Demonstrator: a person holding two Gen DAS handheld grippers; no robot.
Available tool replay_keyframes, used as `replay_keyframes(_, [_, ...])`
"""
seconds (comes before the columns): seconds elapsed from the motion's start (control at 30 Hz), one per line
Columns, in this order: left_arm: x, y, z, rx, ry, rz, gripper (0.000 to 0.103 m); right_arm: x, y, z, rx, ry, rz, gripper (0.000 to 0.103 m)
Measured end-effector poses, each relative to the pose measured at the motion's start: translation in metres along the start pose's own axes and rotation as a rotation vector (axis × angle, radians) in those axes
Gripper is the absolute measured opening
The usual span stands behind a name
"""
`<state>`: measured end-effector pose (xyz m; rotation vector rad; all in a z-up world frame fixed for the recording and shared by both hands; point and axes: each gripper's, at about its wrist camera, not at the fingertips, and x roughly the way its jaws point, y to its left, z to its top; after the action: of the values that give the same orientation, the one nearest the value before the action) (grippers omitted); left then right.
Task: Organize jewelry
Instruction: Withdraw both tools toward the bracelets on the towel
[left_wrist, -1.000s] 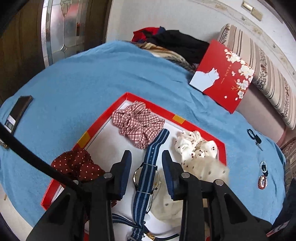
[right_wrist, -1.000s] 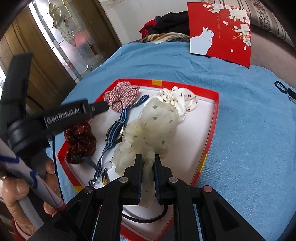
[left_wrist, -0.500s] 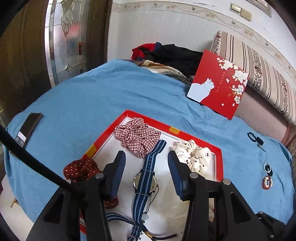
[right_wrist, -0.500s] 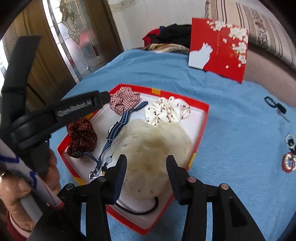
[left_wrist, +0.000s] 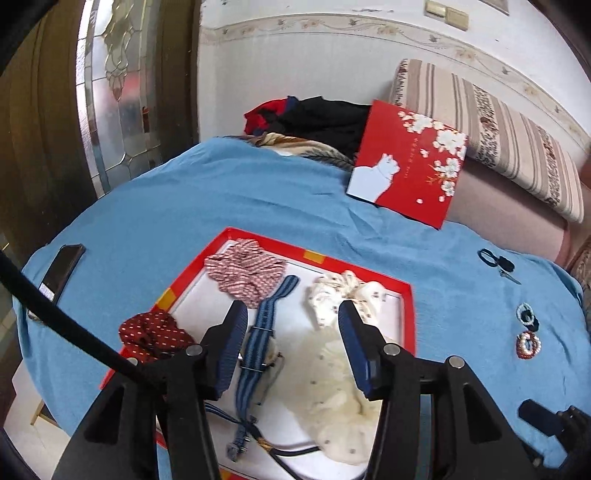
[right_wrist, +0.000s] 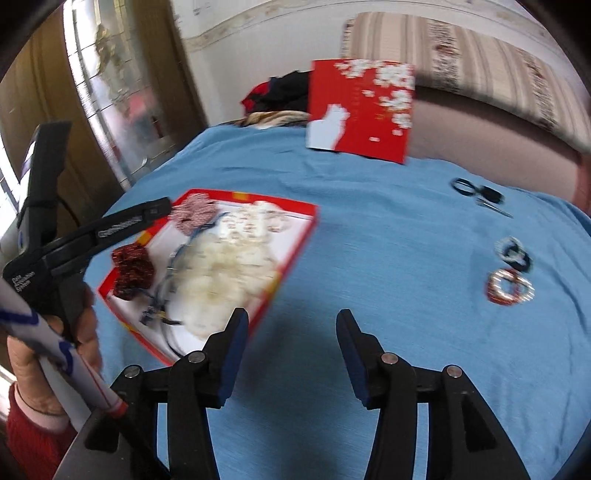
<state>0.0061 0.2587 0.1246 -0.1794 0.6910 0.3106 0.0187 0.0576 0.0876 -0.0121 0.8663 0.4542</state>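
Observation:
A red tray (left_wrist: 412, 314) on the blue cloth holds a checked scrunchie (left_wrist: 245, 273), a dark red dotted one (left_wrist: 155, 334), a white dotted one (left_wrist: 343, 291), a big cream scrunchie (left_wrist: 332, 387) and a watch on a blue striped strap (left_wrist: 258, 343). My left gripper (left_wrist: 291, 325) hovers over the watch, jaws opening, gripping nothing. My right gripper (right_wrist: 291, 332) hangs over bare cloth just right of the tray (right_wrist: 291, 258), jaws opening, nothing between them. The cream scrunchie (right_wrist: 229, 273) lies loose in the tray. Two beaded bracelets (right_wrist: 509, 288) lie to the right.
A red lid with a white cat (left_wrist: 410, 173) leans at the back, beside a pile of clothes (left_wrist: 314, 118). A phone (left_wrist: 61, 273) lies left of the tray. Small scissors (right_wrist: 480, 194) sit at the right. A hand (right_wrist: 85, 332) holds the left gripper.
The right gripper let go of the cream scrunchie, which dropped into the tray, then opened and swung right over the cloth. The left gripper opened wider and drew back and up.

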Motion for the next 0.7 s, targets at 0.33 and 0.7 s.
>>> replay_keyframes(0.33, [-0.009, -0.060, -0.013, 0.115, -0.014, -0.036, 0.050, -0.025, -0.121, -0.039, 0.208, 0.006, -0.121, 0.055])
replay_keyframes(0.7, [-0.015, -0.129, -0.033, 0.217, 0.003, -0.134, 0.059, -0.046, -0.209, -0.061, 0.342, -0.022, -0.203, 0.055])
